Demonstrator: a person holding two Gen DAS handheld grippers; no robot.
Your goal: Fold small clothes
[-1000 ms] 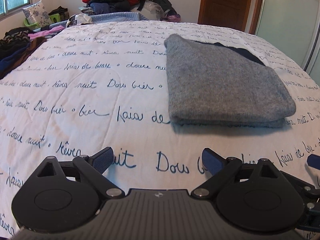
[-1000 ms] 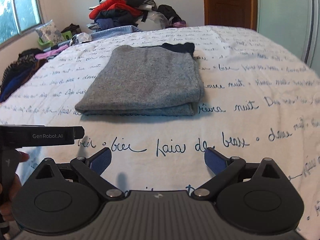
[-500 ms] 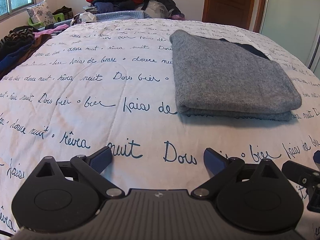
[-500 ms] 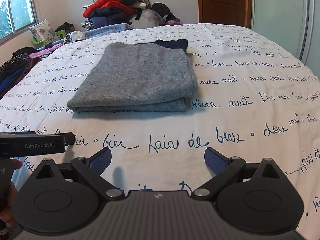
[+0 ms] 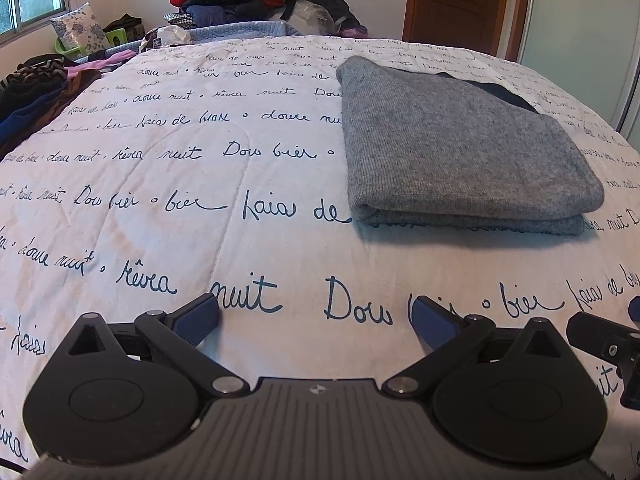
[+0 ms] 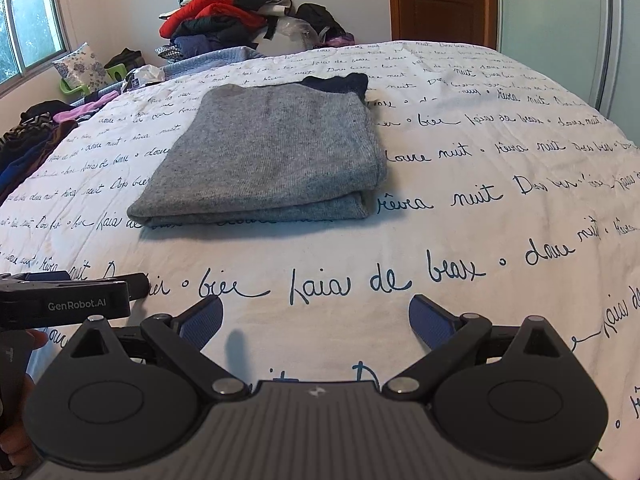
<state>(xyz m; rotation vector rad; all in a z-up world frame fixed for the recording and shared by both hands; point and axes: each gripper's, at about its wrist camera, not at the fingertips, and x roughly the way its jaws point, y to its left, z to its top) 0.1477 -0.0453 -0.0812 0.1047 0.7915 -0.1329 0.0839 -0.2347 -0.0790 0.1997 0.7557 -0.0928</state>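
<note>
The left gripper (image 5: 316,316) has just been opening its 2 blue-padded jaws, which now stand spread wide with nothing between them, only the white quilted bedspread with dark blue cursive lettering (image 5: 168,208) beneath. The right gripper (image 6: 316,316) is likewise spread wide and empty, just beside the left one over the near part of the bed. Beyond both, well clear of the fingertips, the grey knitted garment (image 5: 460,148) lies folded into a neat, roughly square stack of 2 visible layers, a dark navy edge (image 6: 340,82) peeking out at its far side. Compared with a second ago the stack keeps its shape and place. With both tools free and drawn back, I judge this piece finished; the next would likely come from the heap of red and dark clothes (image 6: 224,12) at the far end.
</note>
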